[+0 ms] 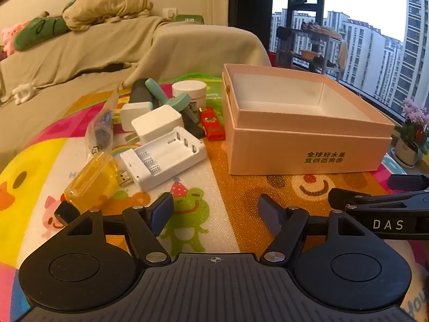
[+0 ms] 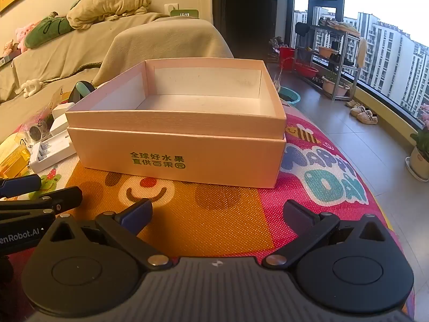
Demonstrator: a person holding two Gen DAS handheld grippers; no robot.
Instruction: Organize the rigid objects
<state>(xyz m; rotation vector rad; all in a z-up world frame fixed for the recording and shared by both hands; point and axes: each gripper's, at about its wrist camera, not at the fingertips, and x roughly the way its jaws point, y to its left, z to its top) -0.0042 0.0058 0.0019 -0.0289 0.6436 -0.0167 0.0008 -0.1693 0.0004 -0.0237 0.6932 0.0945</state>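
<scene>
An empty pink cardboard box (image 2: pixel 177 123) is placed on the colourful mat (image 2: pixel 214 214), and to its left a white battery charger (image 1: pixel 163 155), white adapters (image 1: pixel 156 123) and a red lighter (image 1: pixel 211 123) are piled. The left hand-held gripper (image 1: pixel 215 213) and the right hand-held gripper (image 2: pixel 217 214) are held wide apart above the mat, with nothing gripped.

Right gripper (image 2: pixel 217 212) hovers low over the colourful cartoon mat (image 2: pixel 214 220), jaws spread wide, nothing between them. Directly ahead sits the pink cardboard box (image 2: pixel 177 158), open-topped, green printed characters on its near wall, white interior bare. Left of the box, a cluster of small items: white battery charger (image 2: pixel 51 153), yellow translucent case (image 2: pixel 12 158), white adapters (image 2: pixel 60 119), partly hidden behind the box. The left gripper (image 2: pixel 32 196) enters at the left edge. Beige covered sofa (image 2: pixel 80 45) behind; window and balcony rack (image 2: pixel 337 61) to the right.
</scene>
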